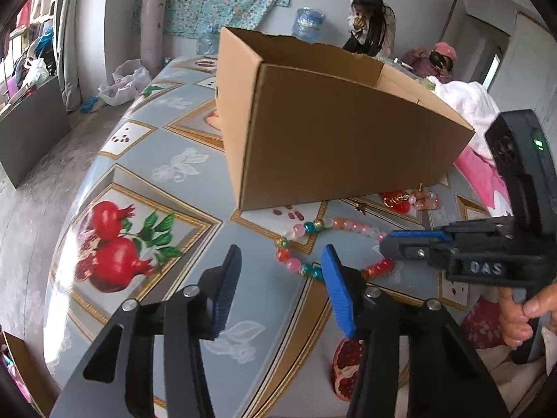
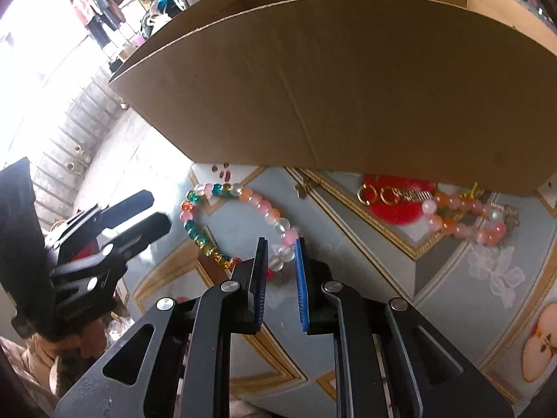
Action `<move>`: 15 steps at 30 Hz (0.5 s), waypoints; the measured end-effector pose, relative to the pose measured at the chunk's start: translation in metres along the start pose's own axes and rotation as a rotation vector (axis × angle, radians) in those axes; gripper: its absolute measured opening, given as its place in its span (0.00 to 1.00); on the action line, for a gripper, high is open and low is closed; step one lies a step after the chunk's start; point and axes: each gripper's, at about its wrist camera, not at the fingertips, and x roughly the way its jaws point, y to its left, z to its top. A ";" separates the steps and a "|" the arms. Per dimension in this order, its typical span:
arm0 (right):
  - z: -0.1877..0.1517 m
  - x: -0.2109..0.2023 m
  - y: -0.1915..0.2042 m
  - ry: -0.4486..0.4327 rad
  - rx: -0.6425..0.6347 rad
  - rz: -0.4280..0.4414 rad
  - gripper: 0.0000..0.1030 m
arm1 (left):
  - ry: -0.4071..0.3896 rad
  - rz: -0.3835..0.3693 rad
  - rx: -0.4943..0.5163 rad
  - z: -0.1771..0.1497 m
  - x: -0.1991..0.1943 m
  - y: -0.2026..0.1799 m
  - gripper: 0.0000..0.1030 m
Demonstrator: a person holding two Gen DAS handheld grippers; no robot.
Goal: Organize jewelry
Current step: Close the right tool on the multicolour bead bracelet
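A necklace of pink, orange, teal and clear beads (image 2: 259,205) lies in a loop on the patterned tablecloth (image 1: 156,139), in front of a cardboard box (image 1: 330,132). My right gripper (image 2: 280,244) is shut on it, with clear beads pinched between the pads near the loop's near end. In the left wrist view the right gripper (image 1: 385,241) reaches in from the right onto the necklace (image 1: 348,224). My left gripper (image 1: 282,249) hangs open over the loop's left side, its pads touching nothing. In the right wrist view the left gripper (image 2: 161,208) has an empty gap.
The cardboard box (image 2: 313,87) stands open-topped and close behind the beads. A second pink and orange bead strand (image 2: 463,216), gold rings (image 2: 369,193) and a small gold clasp (image 2: 303,186) lie along its base. Pink cloth (image 1: 480,170) sits right. Two people (image 1: 369,24) are far behind.
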 end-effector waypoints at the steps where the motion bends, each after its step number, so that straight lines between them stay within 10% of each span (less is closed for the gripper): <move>1: -0.001 0.000 0.001 0.000 -0.003 -0.001 0.13 | 0.009 0.002 0.002 0.001 0.003 -0.001 0.42; 15: -0.001 -0.014 -0.018 -0.033 -0.035 -0.015 0.16 | 0.064 0.036 0.055 0.009 0.026 -0.016 0.23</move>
